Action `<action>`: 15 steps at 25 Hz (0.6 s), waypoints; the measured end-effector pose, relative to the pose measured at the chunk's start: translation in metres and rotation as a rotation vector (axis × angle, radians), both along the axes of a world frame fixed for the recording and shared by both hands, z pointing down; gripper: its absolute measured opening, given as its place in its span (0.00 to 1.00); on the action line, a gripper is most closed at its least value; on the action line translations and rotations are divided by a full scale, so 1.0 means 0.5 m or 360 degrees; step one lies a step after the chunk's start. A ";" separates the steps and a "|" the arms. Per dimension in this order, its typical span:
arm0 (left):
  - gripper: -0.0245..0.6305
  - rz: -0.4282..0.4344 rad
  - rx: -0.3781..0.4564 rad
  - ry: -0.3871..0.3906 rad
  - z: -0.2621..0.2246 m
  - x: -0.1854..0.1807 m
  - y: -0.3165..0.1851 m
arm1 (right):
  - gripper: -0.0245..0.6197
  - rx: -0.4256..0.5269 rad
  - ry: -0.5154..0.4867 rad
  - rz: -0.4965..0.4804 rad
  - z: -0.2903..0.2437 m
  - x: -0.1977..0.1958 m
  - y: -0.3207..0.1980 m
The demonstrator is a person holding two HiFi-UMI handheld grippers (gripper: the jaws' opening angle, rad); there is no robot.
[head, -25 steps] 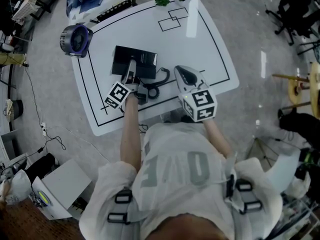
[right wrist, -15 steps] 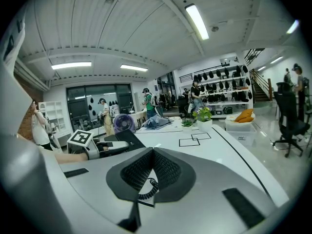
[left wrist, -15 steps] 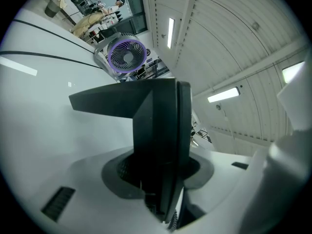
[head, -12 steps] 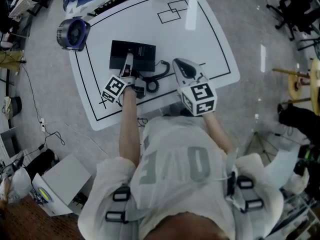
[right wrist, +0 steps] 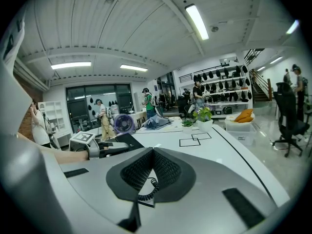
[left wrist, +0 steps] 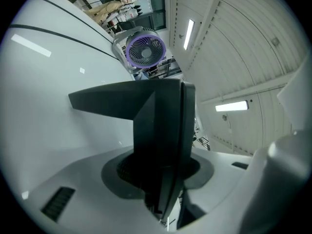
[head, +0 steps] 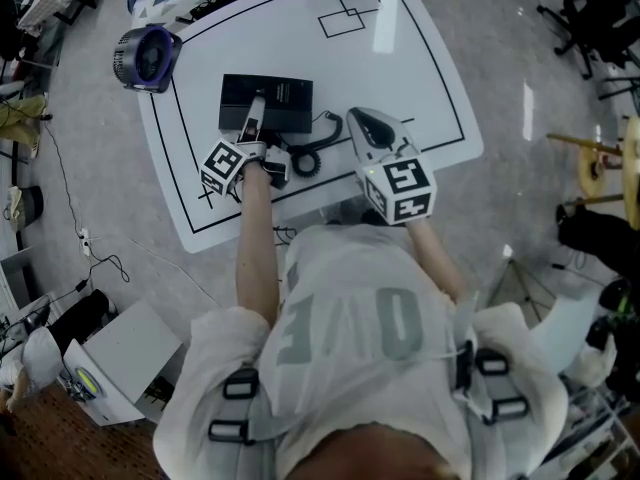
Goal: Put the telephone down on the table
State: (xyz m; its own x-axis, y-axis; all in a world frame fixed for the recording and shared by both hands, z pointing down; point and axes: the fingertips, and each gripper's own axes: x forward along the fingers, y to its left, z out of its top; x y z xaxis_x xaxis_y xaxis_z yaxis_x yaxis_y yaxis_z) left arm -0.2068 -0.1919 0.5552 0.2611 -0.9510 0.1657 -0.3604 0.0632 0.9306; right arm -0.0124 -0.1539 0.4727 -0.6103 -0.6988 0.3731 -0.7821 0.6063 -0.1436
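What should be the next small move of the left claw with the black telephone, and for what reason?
Probably roll the left claw level and ease it down, then open. It is shut on the black telephone, and in its view the white table stands slanted at one side, so the telephone seems not yet flat on it.

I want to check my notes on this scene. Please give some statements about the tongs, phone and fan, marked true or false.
1. The left tongs grip the black handset. True.
2. The right tongs hold the cord. False: they are shut and empty; the cord lies on the table.
3. The fan is purple. True.
4. The phone base lies on the floor. False: it is on the white table.
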 end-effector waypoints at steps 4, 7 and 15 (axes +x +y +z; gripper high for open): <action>0.29 0.0017 0.0002 0.0043 0.001 0.000 0.000 | 0.05 -0.0008 -0.0004 -0.0004 0.001 -0.001 0.001; 0.30 0.0044 -0.0004 0.0142 0.006 0.001 0.000 | 0.05 -0.0013 -0.0008 -0.0005 0.004 -0.003 0.002; 0.35 0.0040 0.0024 0.0371 0.019 0.002 0.003 | 0.05 -0.0023 -0.0017 0.0017 0.008 0.000 0.003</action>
